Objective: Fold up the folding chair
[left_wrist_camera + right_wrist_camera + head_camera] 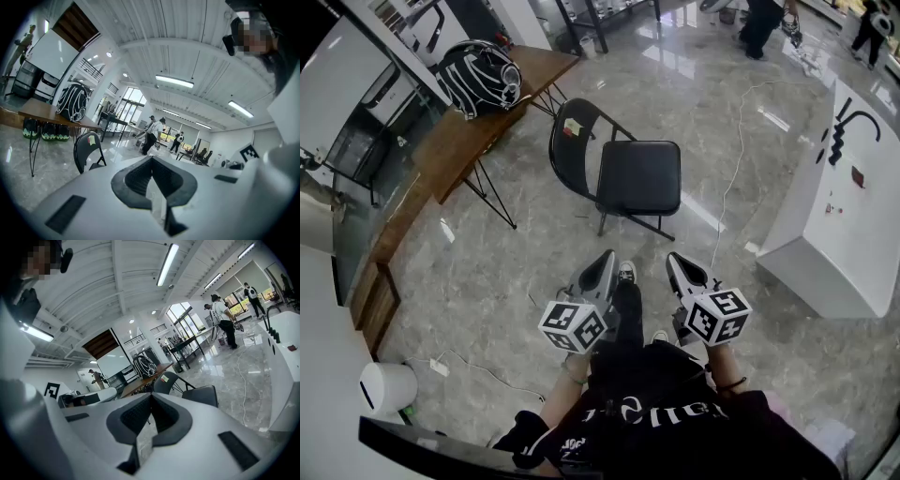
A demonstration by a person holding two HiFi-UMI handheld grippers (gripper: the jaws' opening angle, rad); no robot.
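Left tool [606,258] and right tool [673,260], each with jaws pressed together on nothing, hover short of the unfolded folding chair [638,176], which stands on the marble floor [502,281] beside a wooden tabletop [473,131] bearing a backpack [478,77]

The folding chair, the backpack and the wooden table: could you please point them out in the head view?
folding chair [639,176], head view, on its black seat.
backpack [478,77], head view, middle of its striped body.
wooden table [461,141], head view, bare stretch of its top.
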